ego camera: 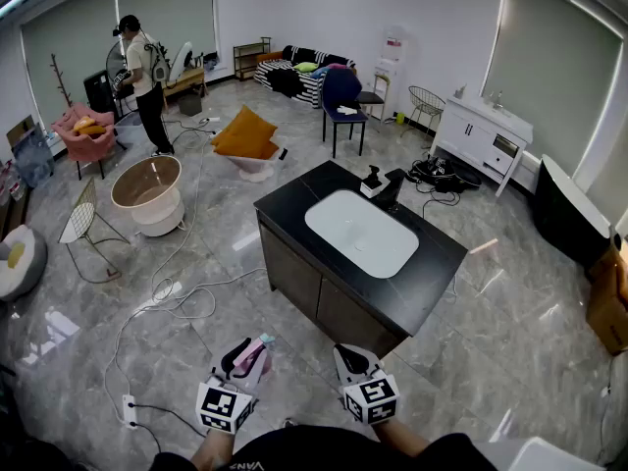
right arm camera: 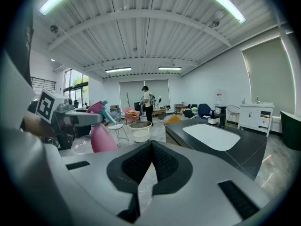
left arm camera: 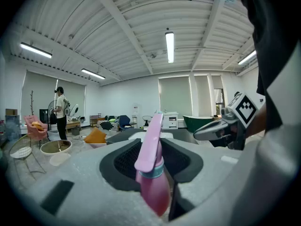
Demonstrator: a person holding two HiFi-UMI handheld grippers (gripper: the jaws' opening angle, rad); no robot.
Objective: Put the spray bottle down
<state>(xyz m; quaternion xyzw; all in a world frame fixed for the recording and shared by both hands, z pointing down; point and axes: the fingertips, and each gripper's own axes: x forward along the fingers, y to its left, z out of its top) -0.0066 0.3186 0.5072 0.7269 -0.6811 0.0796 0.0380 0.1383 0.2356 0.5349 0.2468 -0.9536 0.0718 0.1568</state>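
At left, left gripper (ego camera: 247, 357) clamped narrowly on an upright pink spray bottle (left arm camera: 153, 173), held in mid-air short of the black counter (ego camera: 294, 204). At right, right gripper (ego camera: 350, 359) closed, empty. Black-and-white square codes on marker cubes (ego camera: 224, 405). White lettering on dark clothing (ego camera: 294, 449) only partly legible.

Black counter (ego camera: 289, 206) with white basin (ego camera: 361, 232); blue chair (ego camera: 341, 94), orange cushion (ego camera: 245, 133) beyond; person (ego camera: 147, 81) far left.
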